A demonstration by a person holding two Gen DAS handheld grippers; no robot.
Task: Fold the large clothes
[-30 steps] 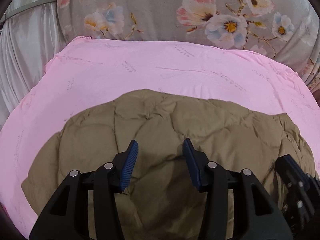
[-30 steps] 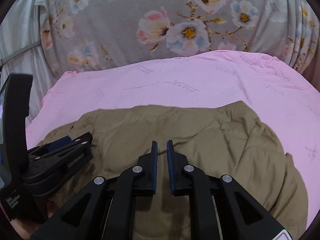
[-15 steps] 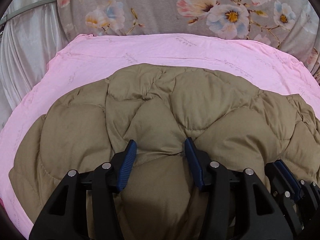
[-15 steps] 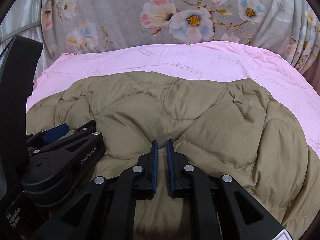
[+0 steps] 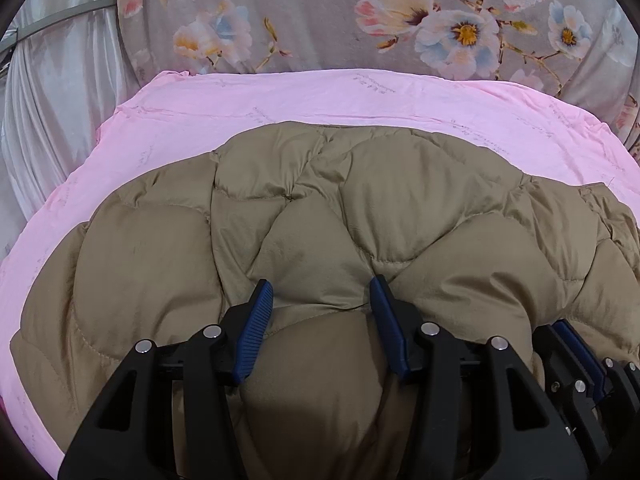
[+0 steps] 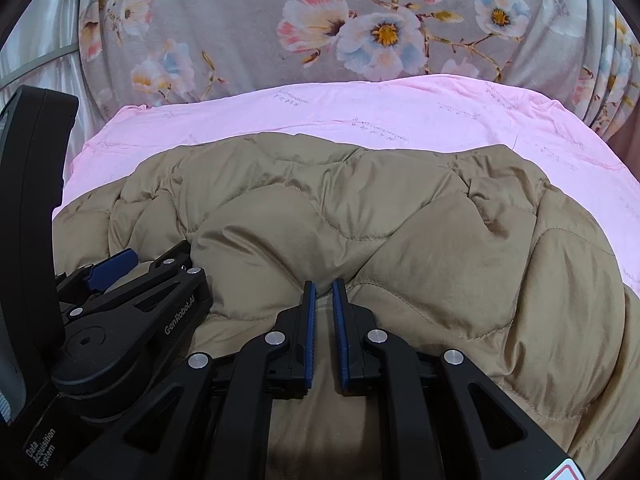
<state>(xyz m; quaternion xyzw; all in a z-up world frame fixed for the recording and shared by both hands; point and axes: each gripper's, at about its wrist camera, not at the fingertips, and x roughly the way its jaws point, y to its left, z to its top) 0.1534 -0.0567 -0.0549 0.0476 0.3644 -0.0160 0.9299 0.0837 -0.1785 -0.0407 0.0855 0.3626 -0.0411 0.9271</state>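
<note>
A tan quilted puffer jacket (image 5: 360,208) lies bunched on a pink sheet (image 5: 320,96); it also shows in the right wrist view (image 6: 400,220). My left gripper (image 5: 322,300) is open, its blue pads pressed against a fold of the jacket between them. My right gripper (image 6: 324,292) is nearly shut, with a narrow gap, and a thin fold of jacket seems pinched between the pads. Both grippers sit at the jacket's near edge, side by side. The left gripper shows in the right wrist view (image 6: 120,280).
The pink sheet (image 6: 360,112) covers the bed around the jacket. A grey floral cloth (image 5: 400,20) hangs behind the bed. A pale curtain (image 5: 52,80) is at the far left.
The jacket's near part has been carried forward over itself, so the quilted side now covers most of the sheet. Both grippers moved forward with it. Jaw openings look unchanged.
</note>
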